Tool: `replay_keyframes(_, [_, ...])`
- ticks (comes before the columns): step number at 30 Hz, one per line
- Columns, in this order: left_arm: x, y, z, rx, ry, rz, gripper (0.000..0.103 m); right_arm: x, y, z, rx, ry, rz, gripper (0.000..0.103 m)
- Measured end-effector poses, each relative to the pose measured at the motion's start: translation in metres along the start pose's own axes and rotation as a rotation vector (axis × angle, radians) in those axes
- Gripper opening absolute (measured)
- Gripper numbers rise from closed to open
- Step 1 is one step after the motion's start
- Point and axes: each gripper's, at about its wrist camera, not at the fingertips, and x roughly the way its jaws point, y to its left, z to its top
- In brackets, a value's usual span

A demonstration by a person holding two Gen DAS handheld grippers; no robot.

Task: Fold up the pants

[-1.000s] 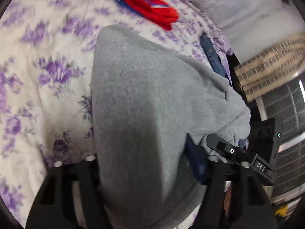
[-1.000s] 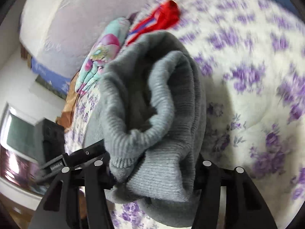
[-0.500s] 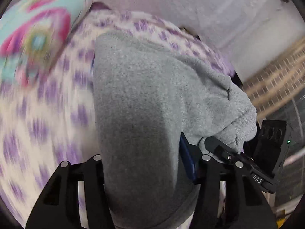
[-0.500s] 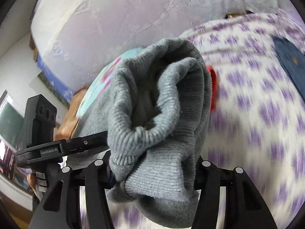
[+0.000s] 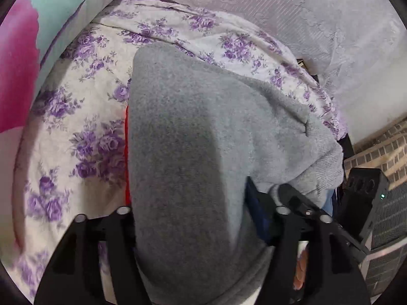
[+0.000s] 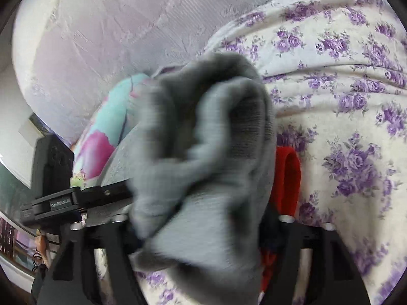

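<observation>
The grey knit pants (image 5: pixel 193 157) hang bunched between both grippers, above the bed. My left gripper (image 5: pixel 201 218) is shut on a broad grey fold that fills its jaws and hides the fingertips. My right gripper (image 6: pixel 201 223) is shut on the ribbed cuff end of the pants (image 6: pixel 216 137), which bulges up over the jaws. The right gripper's body (image 5: pixel 361 203) shows at the right of the left wrist view, and the left gripper's body (image 6: pixel 56 178) shows at the left of the right wrist view, so the two are close together.
A bedspread with purple flowers (image 5: pixel 84 117) (image 6: pixel 343 101) lies below. A red garment (image 6: pixel 287 178) lies on it under the pants. A teal and pink pillow (image 5: pixel 25 50) (image 6: pixel 109 127) is at the head, a pale lace curtain (image 5: pixel 305 12) behind, a brick wall (image 5: pixel 381 147) at right.
Both grippers have swung up and toward the head of the bed with the pants held. The pillow and curtain have come into view; the red garment now lies close beneath.
</observation>
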Motion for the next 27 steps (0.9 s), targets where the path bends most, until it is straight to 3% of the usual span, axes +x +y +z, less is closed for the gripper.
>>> replay_keyframes(4, [-0.017,0.013,-0.001,-0.007,0.003,0.000,0.078,-0.011,0.004,0.002,-0.017,0.049,-0.027,0.087])
replay_keyframes(8, [-0.056,0.007,-0.008,0.028,-0.088,0.205,0.086,-0.058,0.023,0.011,-0.026,0.004,-0.162,0.093])
replay_keyframes(10, [-0.084,-0.009,-0.023,0.050,-0.149,0.308,0.085,-0.083,0.034,0.018,-0.063,-0.058,-0.305,0.093])
replay_keyframes(13, [-0.128,-0.047,-0.057,0.127,-0.241,0.352,0.085,-0.127,0.071,0.004,-0.152,-0.135,-0.419,0.093])
replay_keyframes(14, [-0.145,-0.064,-0.074,0.160,-0.277,0.370,0.091,-0.140,0.082,-0.001,-0.162,-0.152,-0.433,0.093])
replay_keyframes(16, [-0.173,-0.092,-0.110,0.200,-0.352,0.427,0.098,-0.176,0.106,-0.025,-0.165,-0.208,-0.481,0.095])
replay_keyframes(18, [-0.193,-0.113,-0.148,0.221,-0.404,0.482,0.098,-0.203,0.120,-0.054,-0.170,-0.269,-0.524,0.098])
replay_keyframes(20, [-0.203,-0.129,-0.194,0.234,-0.419,0.540,0.098,-0.222,0.129,-0.086,-0.181,-0.312,-0.531,0.099])
replay_keyframes(22, [-0.206,-0.134,-0.239,0.246,-0.436,0.552,0.098,-0.236,0.133,-0.126,-0.193,-0.343,-0.528,0.099])
replay_keyframes(27, [-0.194,-0.126,-0.281,0.262,-0.450,0.585,0.098,-0.232,0.125,-0.191,-0.193,-0.351,-0.564,0.099])
